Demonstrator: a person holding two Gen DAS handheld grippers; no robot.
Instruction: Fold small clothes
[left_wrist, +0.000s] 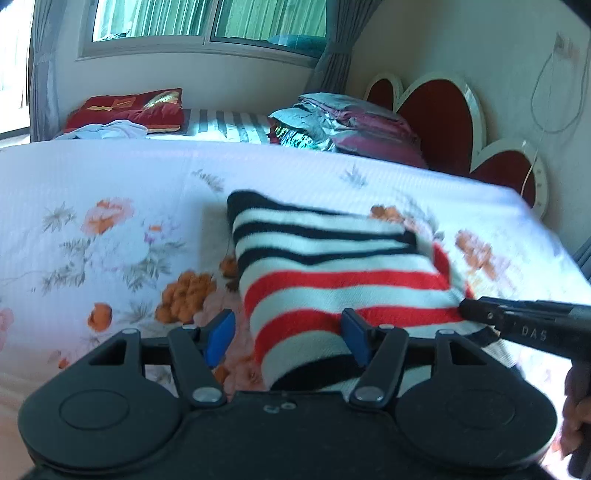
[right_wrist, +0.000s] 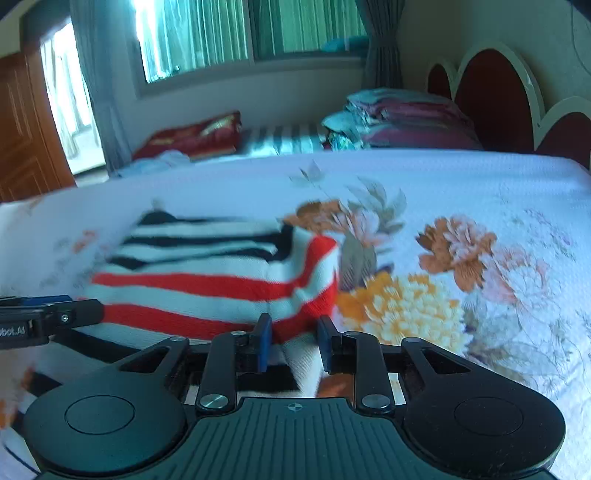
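folding a striped knit garment on the bed

left wrist view: the left gripper (left_wrist: 288, 334) is spread, its right pad against the striped garment (left_wrist: 332, 266) and its left pad clear; the fold should be left flat. right wrist view: the right gripper (right_wrist: 293, 341) pinches the garment's near red-and-white edge, so it should pull evenly; red, white and black bands lie bunched just ahead on the floral bed (right_wrist: 480, 192).
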